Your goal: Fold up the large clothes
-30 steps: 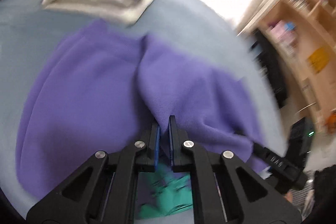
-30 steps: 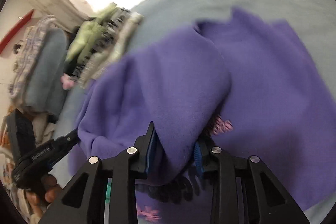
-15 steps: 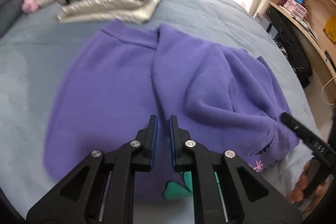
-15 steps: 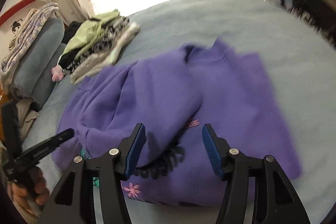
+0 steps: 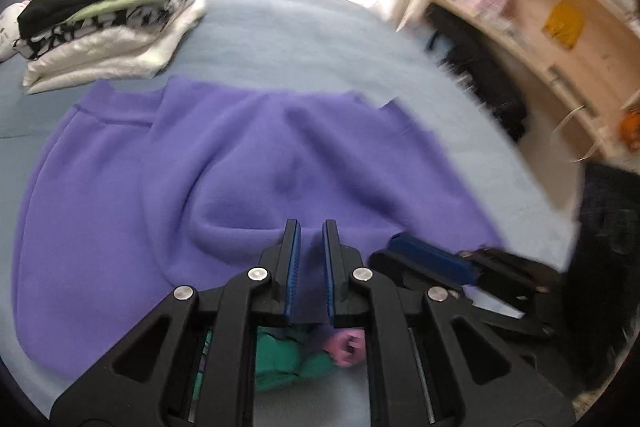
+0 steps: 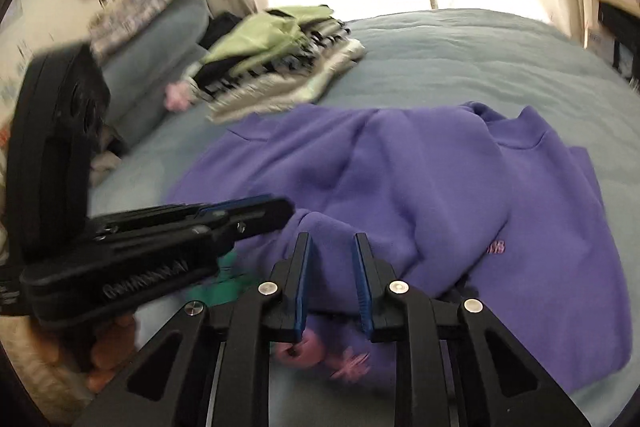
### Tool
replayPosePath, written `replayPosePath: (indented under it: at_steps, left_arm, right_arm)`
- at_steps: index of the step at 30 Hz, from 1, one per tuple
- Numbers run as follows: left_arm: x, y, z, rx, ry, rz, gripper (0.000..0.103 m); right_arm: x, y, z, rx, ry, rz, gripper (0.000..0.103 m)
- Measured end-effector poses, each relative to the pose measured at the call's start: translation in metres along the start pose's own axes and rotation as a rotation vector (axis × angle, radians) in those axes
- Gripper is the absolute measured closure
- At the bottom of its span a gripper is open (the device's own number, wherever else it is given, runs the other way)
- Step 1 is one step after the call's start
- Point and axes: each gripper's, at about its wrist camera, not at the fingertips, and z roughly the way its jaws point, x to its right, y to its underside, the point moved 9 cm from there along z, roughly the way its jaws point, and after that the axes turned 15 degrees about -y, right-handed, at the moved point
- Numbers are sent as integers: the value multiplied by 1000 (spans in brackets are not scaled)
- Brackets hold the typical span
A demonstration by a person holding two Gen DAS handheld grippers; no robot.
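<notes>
A purple sweatshirt (image 5: 240, 155) lies spread on the blue bed cover (image 5: 300, 35), with one sleeve folded across its body (image 6: 420, 179). My left gripper (image 5: 310, 223) hovers over the near hem, its jaws almost together, and I see no cloth clamped in them. My right gripper (image 6: 330, 235) hangs just beside it over the same hem. Its jaws are closing with a gap still between them, and the pads do not press on the cloth. Each gripper shows in the other's view: the right one's fingers (image 5: 432, 259), the left one's fingers (image 6: 240, 211).
A stack of folded clothes (image 5: 108, 23) sits at the far left of the bed, beside a grey pillow (image 6: 160, 59). A green cloth item (image 5: 288, 359) lies under the near hem. Wooden shelves (image 5: 540, 27) stand to the right of the bed. A hand (image 6: 112, 347) holds the left gripper.
The right gripper let go of the purple fold, opened wide, then narrowed. Both grippers drew back and rose, and now sit close together. The sleeve now lies flat across the body.
</notes>
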Motion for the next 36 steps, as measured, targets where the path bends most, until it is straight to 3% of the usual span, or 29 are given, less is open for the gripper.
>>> replayPosePath:
  at_steps: [2, 4, 7, 11, 18, 22, 26, 28, 30, 36]
  left_arm:
    - [-8, 12, 27, -86, -78, 0, 97]
    - [-9, 15, 38, -104, -73, -13, 97]
    - [-6, 17, 34, -80, -75, 5, 97]
    - [-9, 13, 22, -75, -24, -31, 97]
    - [-8, -31, 3, 33, -38, -47, 97]
    - [-7, -55, 28, 21, -49, -79, 97]
    - [-12, -56, 76, -65, -99, -109, 97]
    - [-23, -52, 90, -75, -170, -105, 99]
    - [-28, -48, 93, -61, -156, -120, 102]
    - [-30, -46, 92, -47, -119, -138, 102]
  right_arm:
    - [17, 12, 23, -77, 57, 16, 91]
    - [24, 19, 34, -82, 40, 51, 91]
    - [23, 19, 32, -80, 27, 58, 91]
    - [23, 11, 17, -72, -34, 127, 90]
    - [29, -40, 3, 12, -18, 138, 90]
    - [48, -64, 23, 28, -2, 180, 90]
    - [86, -61, 57, -17, 63, 220, 91]
    - [104, -51, 62, -20, 63, 246, 103]
    - [111, -47, 56, 2, 32, 262, 103]
    - [111, -43, 52, -5, 64, 225, 103]
